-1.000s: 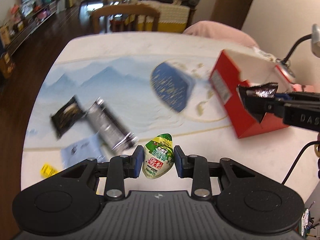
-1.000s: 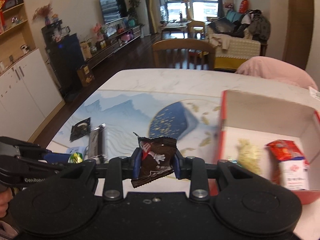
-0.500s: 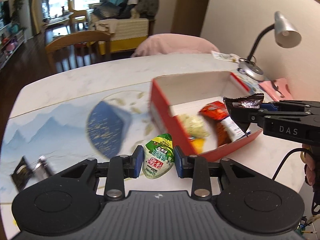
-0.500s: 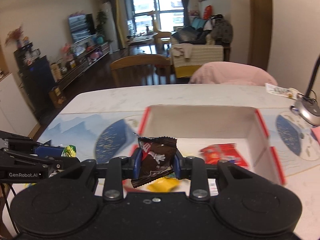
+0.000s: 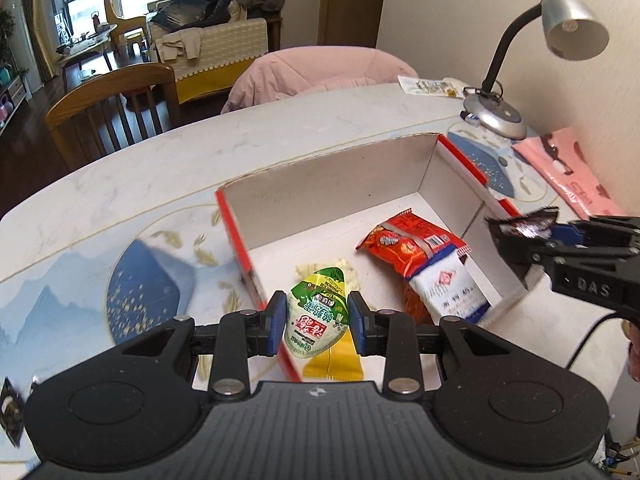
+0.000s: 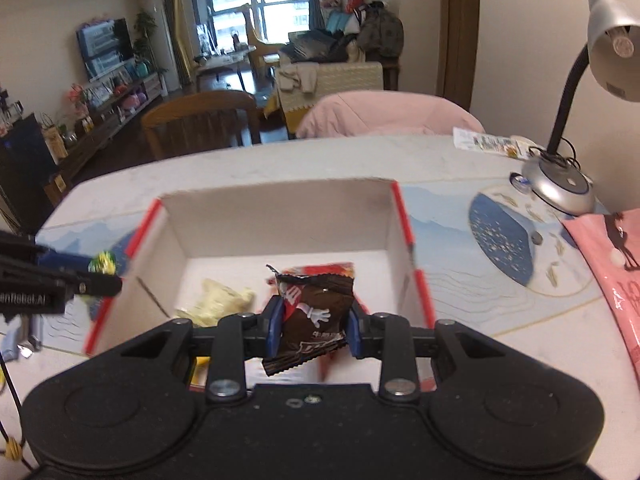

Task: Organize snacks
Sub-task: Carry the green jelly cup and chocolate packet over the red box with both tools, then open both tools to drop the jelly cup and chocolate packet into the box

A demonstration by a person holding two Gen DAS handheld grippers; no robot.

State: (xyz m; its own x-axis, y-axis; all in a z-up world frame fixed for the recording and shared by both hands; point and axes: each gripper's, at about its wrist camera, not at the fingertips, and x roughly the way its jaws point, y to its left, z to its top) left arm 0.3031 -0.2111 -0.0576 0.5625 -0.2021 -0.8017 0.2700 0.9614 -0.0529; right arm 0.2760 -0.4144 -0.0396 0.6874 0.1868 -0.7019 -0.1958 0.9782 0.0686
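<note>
My left gripper (image 5: 317,322) is shut on a green and white snack pouch (image 5: 316,322), held over the near left corner of a red box with a white inside (image 5: 332,184). My right gripper (image 6: 313,326) is shut on a brown chocolate packet (image 6: 310,316), held over the box's near edge (image 6: 276,216). In the box lie a red snack bag (image 5: 408,244), a white packet (image 5: 454,292), a yellow packet (image 5: 334,366) and a pale snack (image 6: 218,302). Each gripper shows in the other's view: the right one with its brown packet (image 5: 524,228) at the right, the left one (image 6: 102,264) at the left.
A silver desk lamp (image 5: 496,116) stands at the table's far right, with a pink bag (image 5: 568,176) beside it. A wooden chair (image 5: 112,108) and a pink-covered chair (image 5: 320,72) stand behind the table. Dark snack packets (image 5: 10,408) lie at the left edge.
Both grippers have swung right from the loose snacks on the mat and moved over the red box, each still holding its packet.
</note>
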